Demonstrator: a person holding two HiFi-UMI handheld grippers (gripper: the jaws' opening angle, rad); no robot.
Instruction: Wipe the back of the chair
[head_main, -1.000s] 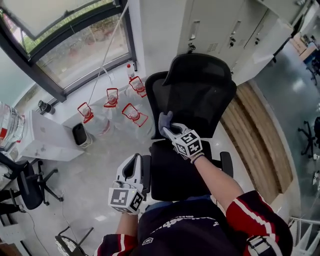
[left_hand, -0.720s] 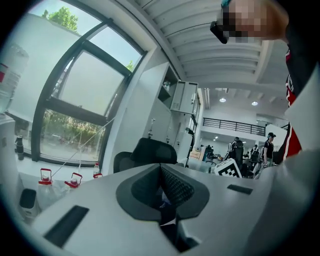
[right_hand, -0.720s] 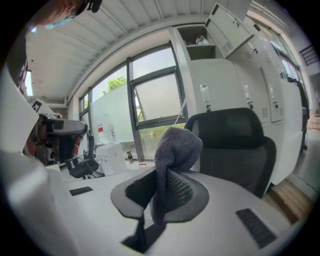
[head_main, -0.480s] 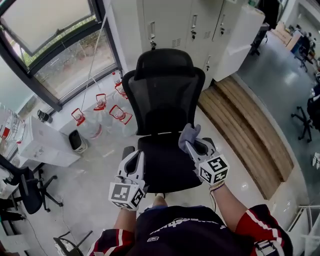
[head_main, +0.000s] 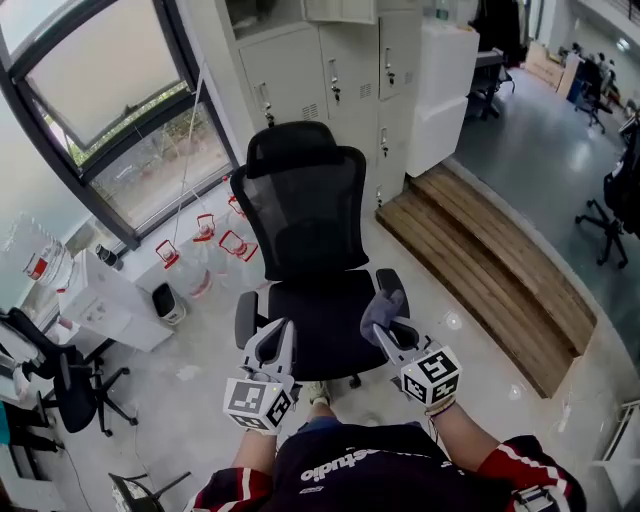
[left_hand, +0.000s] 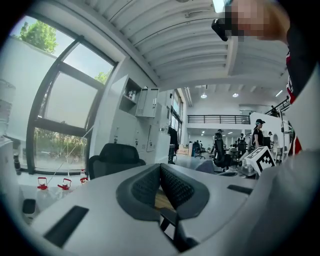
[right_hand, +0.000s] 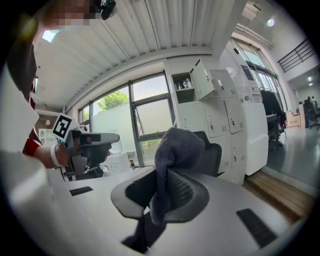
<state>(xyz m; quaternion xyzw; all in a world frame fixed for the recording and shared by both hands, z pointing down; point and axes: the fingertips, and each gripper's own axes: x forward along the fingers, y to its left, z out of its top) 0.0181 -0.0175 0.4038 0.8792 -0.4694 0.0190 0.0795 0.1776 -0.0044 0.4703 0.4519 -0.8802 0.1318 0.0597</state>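
Note:
A black mesh office chair (head_main: 305, 215) with a headrest faces me in the head view, its seat (head_main: 322, 318) just ahead of both grippers. My right gripper (head_main: 392, 330) is shut on a grey cloth (head_main: 382, 305) that bunches above its jaws, near the chair's right armrest. In the right gripper view the cloth (right_hand: 172, 152) hangs between the jaws with the chair back (right_hand: 212, 152) behind it. My left gripper (head_main: 270, 345) is shut with nothing in it, near the left armrest. The left gripper view shows the chair's headrest (left_hand: 114, 156) beyond the jaws.
White lockers (head_main: 330, 60) stand behind the chair and a large window (head_main: 110, 120) is at the left. Water jugs with red caps (head_main: 205, 240) sit by the window. A wooden step (head_main: 480, 265) runs along the right. Another chair (head_main: 65, 385) stands at the lower left.
My right gripper with the cloth has come off the chair back and drawn back to near the right armrest. The view has pulled away, so the chair stands farther off.

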